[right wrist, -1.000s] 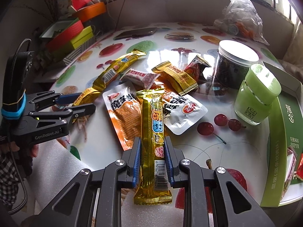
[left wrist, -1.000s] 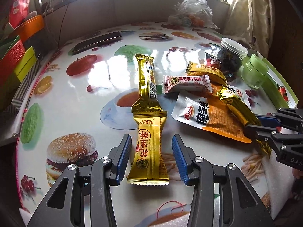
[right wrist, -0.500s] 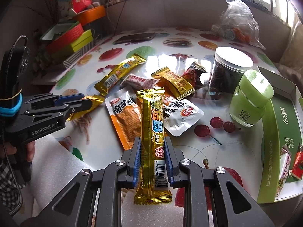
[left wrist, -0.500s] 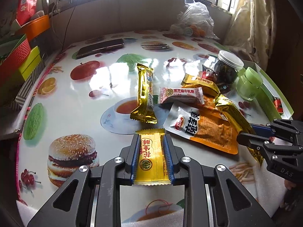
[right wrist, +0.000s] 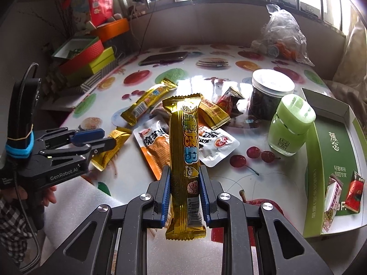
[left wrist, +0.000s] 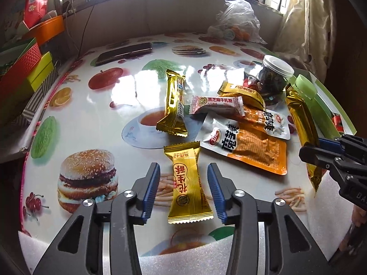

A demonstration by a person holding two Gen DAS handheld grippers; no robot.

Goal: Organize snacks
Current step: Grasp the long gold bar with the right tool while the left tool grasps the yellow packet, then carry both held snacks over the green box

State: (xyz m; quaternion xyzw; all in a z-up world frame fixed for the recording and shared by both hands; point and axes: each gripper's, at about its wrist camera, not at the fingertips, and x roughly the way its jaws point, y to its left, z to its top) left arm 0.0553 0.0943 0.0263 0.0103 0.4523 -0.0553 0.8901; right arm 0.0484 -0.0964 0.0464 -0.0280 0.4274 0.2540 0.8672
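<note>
- Right gripper (right wrist: 184,194) is clamping a long gold bar (right wrist: 183,151), lifting it above the tabletop (right wrist: 263,183).
- Left gripper (left wrist: 183,190) has just been opening; its jaws are standing apart around a gold candy (left wrist: 187,183), not touching it.
- Orange pouches (left wrist: 254,151), a pink candy (left wrist: 218,103), a jar (left wrist: 273,78) and a green box (right wrist: 332,151) are lying nearby.

Hidden, cropped and unreadable parts

Beyond the closed right jaws, the long gold bar (right wrist: 184,158) covers the middle of the white pouch (right wrist: 215,146) and the orange pouch (right wrist: 153,146). Right of them, the green box (right wrist: 330,142) runs off the frame edge; its small print is illegible. The clear bag's (left wrist: 238,20) contents are indistinct.
</note>
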